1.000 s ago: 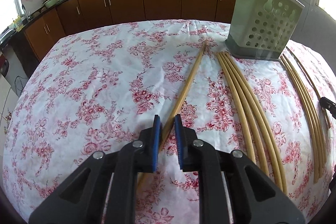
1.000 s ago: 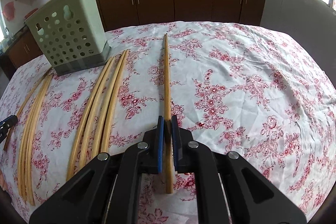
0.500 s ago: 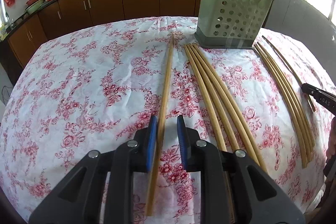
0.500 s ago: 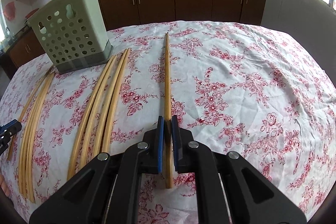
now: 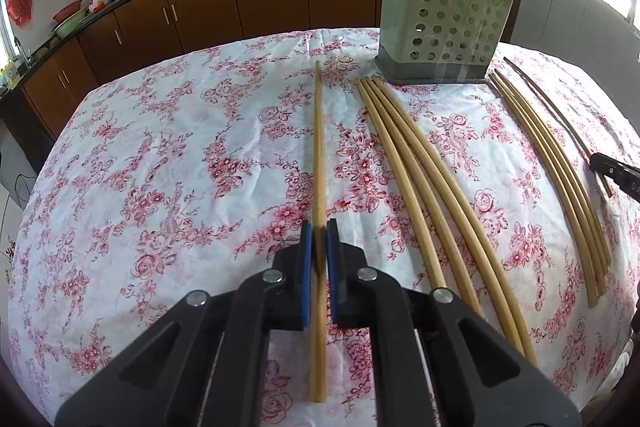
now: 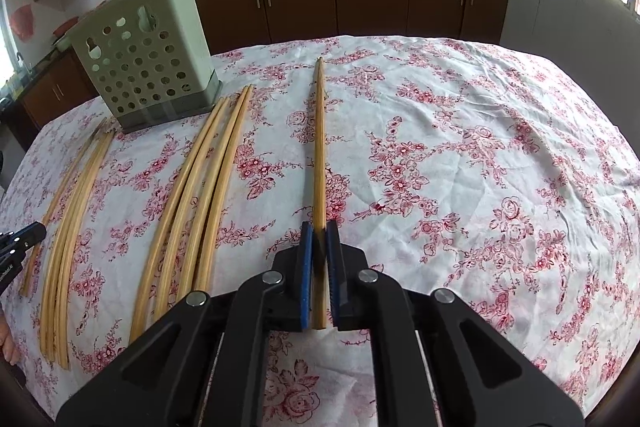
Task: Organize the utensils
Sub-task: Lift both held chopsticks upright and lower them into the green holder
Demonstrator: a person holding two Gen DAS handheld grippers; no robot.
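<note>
— Since a second ago the left gripper (image 5: 319,239) has slid sideways over the cloth and squared up on a single chopstick (image 5: 319,155); its jaws have just been closing and now pinch that stick between the blue pads.

— And the right gripper (image 6: 319,239)?

— No change there. Its jaws are clamped on another lone chopstick (image 6: 319,147), near that stick's close end.

— Where are the rest of the chopsticks?

— Lying flat on the flowered tablecloth (image 5: 160,163) that covers the worktop. In the left wrist view a bunch of four (image 5: 416,163) lies just right of the gripped stick, and a further bunch (image 5: 552,163) lies beyond that, near the right gripper's dark tip at the frame edge.

— And the holder?

— The green perforated utensil holder (image 5: 444,19) stands upright at the far side of the cloth, its grey base close to the far tips of both bunches. I cannot tell whether anything is inside it.
</note>
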